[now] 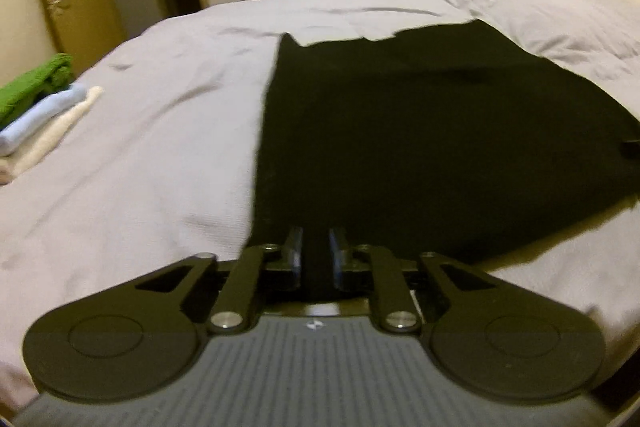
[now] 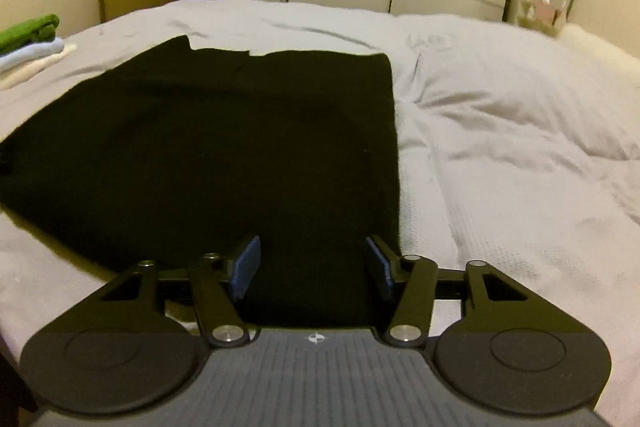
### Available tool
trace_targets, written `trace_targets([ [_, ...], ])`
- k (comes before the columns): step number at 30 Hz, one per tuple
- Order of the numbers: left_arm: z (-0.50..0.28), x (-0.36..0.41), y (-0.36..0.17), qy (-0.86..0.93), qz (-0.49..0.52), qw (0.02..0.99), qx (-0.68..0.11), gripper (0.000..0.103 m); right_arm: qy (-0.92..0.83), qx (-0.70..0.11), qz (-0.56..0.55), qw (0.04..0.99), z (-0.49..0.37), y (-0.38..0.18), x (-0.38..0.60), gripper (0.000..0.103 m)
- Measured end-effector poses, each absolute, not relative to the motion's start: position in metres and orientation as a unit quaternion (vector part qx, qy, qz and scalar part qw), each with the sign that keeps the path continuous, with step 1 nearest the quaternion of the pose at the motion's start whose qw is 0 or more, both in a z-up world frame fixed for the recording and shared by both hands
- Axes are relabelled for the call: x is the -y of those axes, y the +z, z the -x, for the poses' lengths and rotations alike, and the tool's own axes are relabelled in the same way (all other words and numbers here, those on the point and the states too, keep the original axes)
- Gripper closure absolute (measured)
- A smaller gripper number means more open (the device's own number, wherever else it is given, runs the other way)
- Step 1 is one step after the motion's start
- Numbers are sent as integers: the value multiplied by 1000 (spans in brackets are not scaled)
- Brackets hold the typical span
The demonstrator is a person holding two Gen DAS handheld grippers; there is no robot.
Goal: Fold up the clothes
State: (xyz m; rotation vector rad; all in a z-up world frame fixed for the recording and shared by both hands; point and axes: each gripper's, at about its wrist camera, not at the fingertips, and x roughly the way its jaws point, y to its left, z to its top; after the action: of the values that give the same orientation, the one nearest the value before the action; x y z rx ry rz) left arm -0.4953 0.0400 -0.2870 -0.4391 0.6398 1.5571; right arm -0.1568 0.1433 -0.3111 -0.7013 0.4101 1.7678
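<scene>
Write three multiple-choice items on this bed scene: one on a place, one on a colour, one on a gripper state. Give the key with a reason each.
1. Where does the stack of folded clothes lie, seen from the right wrist?
A. far left on the bed
B. on the pillow
C. on the black garment

2. What colour is the top piece of that stack?
A. red
B. green
C. black

3. How does the right gripper stand?
A. shut on the pillow
B. out of view
C. open over the near edge of the black garment

Key: 1 A, it sits at the left edge of the bed; 2 B, green tops light blue and cream; 3 C, the fingers are wide apart.
</scene>
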Motion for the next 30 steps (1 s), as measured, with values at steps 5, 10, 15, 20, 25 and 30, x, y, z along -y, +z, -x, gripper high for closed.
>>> trace_targets([
  [5,501,-22,-258,698,200,644,-241,95,732,-209,254,597,146,-278,-131,54],
  [10,495,-40,-277,695,253,610,-283,95,751,-215,256,570,155,-278,-113,39],
  [15,485,-34,-263,701,294,581,-291,94,727,-256,276,574,150,-292,-114,37],
  [20,475,-29,-250,704,334,551,-298,85,710,-282,256,592,149,-263,-104,13],
  [25,456,-14,-241,703,318,556,-309,72,697,-321,270,582,154,-255,-96,13],
  [30,438,2,-231,701,301,567,-309,70,685,-328,285,585,159,-255,-84,10],
])
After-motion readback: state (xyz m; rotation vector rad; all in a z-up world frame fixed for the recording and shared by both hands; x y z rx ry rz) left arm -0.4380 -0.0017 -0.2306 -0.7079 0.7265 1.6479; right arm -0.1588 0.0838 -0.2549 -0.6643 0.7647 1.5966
